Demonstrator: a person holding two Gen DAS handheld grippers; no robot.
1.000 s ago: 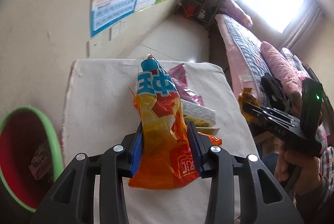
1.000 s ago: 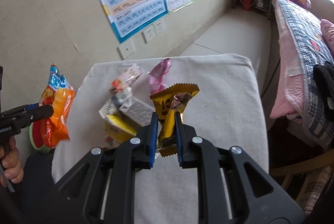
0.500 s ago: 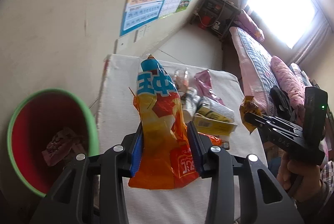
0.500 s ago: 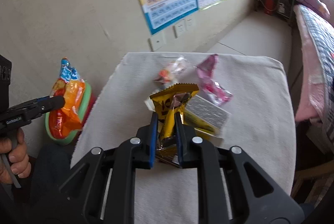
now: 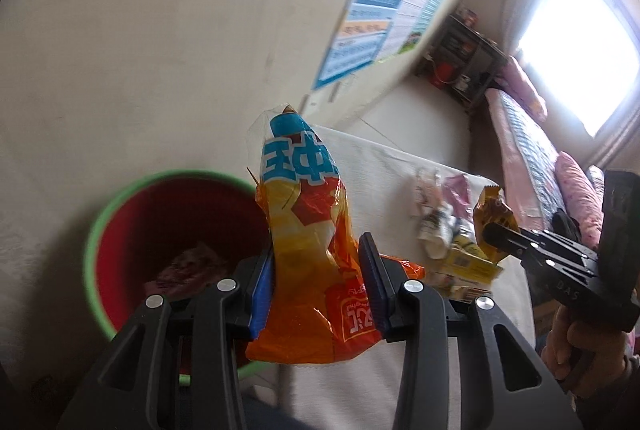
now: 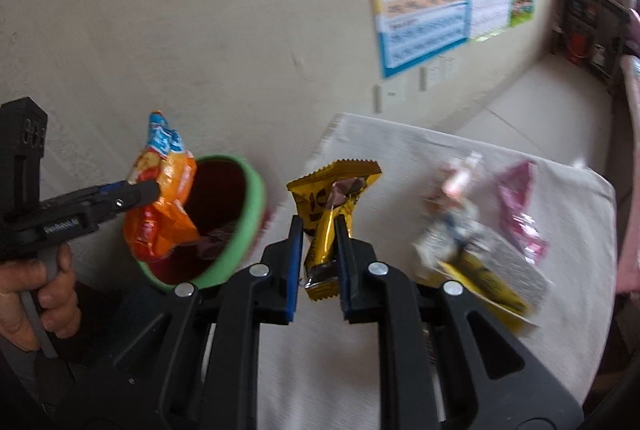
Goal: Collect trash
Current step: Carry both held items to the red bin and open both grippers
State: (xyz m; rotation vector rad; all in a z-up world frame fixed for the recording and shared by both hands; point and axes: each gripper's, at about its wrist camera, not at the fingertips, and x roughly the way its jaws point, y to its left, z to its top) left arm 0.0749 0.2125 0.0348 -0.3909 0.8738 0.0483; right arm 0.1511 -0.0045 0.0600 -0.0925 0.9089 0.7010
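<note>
Orange bag [image 5: 312, 250] clamped in left gripper [image 5: 316, 282] beside bin [image 5: 120, 205], lower left; right gripper [image 6: 316, 258] grips yellow wrapper [image 6: 332, 205] — several wrappers [image 6: 472, 238] left on table [image 6: 400, 165].

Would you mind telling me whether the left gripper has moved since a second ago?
Yes. The left gripper, shut on the orange snack bag, has swung left off the cloth-covered table to the green-rimmed bin.

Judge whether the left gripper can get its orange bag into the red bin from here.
Probably yes: the left gripper holds the orange bag beside the bin's open mouth, nothing between them.
</note>
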